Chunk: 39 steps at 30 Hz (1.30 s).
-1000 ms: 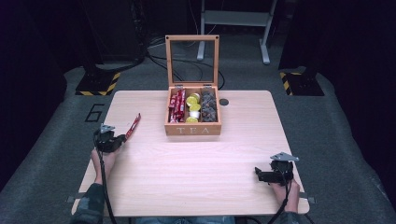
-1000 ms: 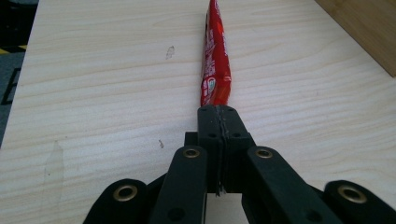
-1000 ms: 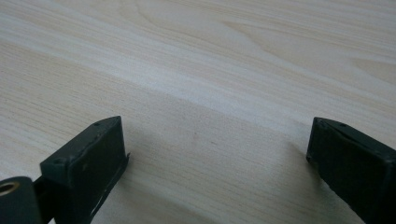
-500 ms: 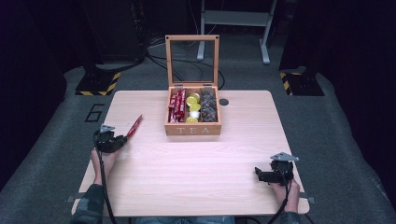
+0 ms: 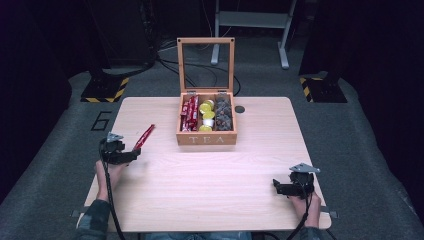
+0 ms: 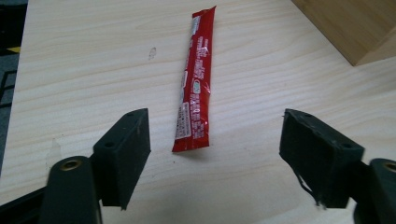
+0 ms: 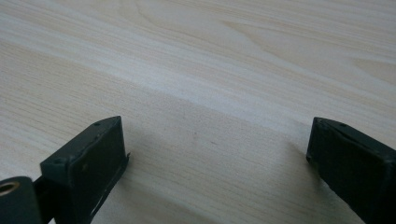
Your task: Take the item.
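Observation:
A long red sachet (image 5: 144,136) (image 6: 197,79) lies flat on the table's left side, pointing away from my left gripper (image 5: 131,155) (image 6: 212,154). That gripper is open, its jaws spread wide just short of the sachet's near end, touching nothing. A wooden tea box (image 5: 206,138) with its glass lid up stands at the table's middle back; it holds red sachets, yellow-topped pods and dark pods. My right gripper (image 5: 278,186) (image 7: 217,154) rests open low over bare wood at the front right.
A small dark round disc (image 5: 240,108) lies on the table just right of the box. The wooden table (image 5: 210,185) has wide bare room between the two grippers. Yellow-black striped stand bases (image 5: 106,89) sit on the floor behind.
My left gripper has edged slightly toward the sachet's near end. The sachet, the box and the right gripper have kept their places.

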Tool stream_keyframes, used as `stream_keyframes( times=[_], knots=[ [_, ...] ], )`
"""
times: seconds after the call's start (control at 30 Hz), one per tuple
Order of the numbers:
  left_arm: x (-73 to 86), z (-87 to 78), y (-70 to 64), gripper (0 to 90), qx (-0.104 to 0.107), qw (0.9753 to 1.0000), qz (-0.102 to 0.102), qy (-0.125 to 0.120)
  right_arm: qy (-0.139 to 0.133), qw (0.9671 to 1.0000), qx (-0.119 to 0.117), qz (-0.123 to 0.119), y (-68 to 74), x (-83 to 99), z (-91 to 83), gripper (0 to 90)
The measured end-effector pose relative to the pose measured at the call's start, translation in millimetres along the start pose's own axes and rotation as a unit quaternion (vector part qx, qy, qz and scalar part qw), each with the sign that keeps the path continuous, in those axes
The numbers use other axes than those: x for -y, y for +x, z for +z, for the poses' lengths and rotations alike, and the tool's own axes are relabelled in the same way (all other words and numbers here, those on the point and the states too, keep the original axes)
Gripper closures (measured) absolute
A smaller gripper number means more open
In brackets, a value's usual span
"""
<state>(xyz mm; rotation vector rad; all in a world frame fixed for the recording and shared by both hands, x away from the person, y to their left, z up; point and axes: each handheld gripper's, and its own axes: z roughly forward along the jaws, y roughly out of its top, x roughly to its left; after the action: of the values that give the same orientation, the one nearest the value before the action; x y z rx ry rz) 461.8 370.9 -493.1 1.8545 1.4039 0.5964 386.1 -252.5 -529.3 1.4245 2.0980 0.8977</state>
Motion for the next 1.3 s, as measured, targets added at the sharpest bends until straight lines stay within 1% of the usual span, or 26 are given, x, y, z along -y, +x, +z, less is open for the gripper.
stream_keyframes(
  times=[0.03,0.17,0.27,0.33,0.4,0.43,0.47,0.6,0.73,0.83,0.87,1.13,1.2,1.3],
  knots=[
    [-0.8,-3.0,-0.2,23.2,0.003,1.0000,0.005,0.006,0.000,1.0000,0.000,0.000,0.0,0.0,0.0,3.8],
    [-1.7,-12.9,-4.0,18.6,0.010,0.9999,0.012,0.007,0.000,1.0000,0.000,0.000,0.0,0.0,0.0,3.8],
    [-1.5,-21.4,-8.3,15.6,0.008,0.9998,0.020,0.005,0.000,1.0000,0.000,0.000,0.0,0.0,0.0,3.8],
    [-0.1,-25.5,-10.6,15.0,0.005,0.9997,0.024,-0.001,0.000,1.0000,0.000,0.000,0.0,0.0,0.0,3.8],
    [1.4,-30.4,-13.1,14.6,0.005,0.9996,0.027,-0.001,0.000,1.0000,0.000,0.000,0.1,0.0,0.0,3.8],
    [2.9,-32.8,-14.8,14.3,0.002,0.9995,0.030,-0.006,0.000,1.0000,0.000,0.000,0.1,0.0,0.0,3.8],
    [3.6,-35.5,-15.5,14.2,0.003,0.9995,0.033,-0.003,0.000,1.0000,0.001,0.000,0.1,0.0,0.0,3.8],
    [8.1,-43.0,-20.0,13.3,0.001,0.9993,0.036,-0.008,0.000,1.0000,0.001,0.000,0.1,0.0,-0.1,3.8],
    [13.5,-50.7,-23.4,12.6,-0.002,0.9990,0.045,-0.008,0.000,1.0000,0.001,0.000,0.2,0.1,-0.1,3.8],
    [17.8,-55.7,-23.8,12.5,0.000,0.9990,0.045,-0.008,0.000,1.0000,0.001,0.000,0.2,0.0,-0.1,3.8],
    [19.6,-56.7,-23.8,12.4,-0.004,0.9989,0.045,-0.010,0.000,1.0000,0.001,0.000,0.2,0.0,-0.1,3.8],
    [35.9,-62.0,-25.3,11.8,-0.003,0.9991,0.043,-0.001,0.000,1.0000,0.001,0.001,0.3,0.0,-0.1,3.8],
    [44.0,-63.6,-26.5,11.7,-0.004,0.9991,0.041,-0.001,0.000,1.0000,0.001,0.001,0.3,0.1,-0.1,3.8],
    [52.9,-65.9,-27.1,11.6,-0.003,0.9992,0.039,0.007,0.000,1.0000,0.001,0.001,0.3,0.1,-0.1,3.8]
  ],
)
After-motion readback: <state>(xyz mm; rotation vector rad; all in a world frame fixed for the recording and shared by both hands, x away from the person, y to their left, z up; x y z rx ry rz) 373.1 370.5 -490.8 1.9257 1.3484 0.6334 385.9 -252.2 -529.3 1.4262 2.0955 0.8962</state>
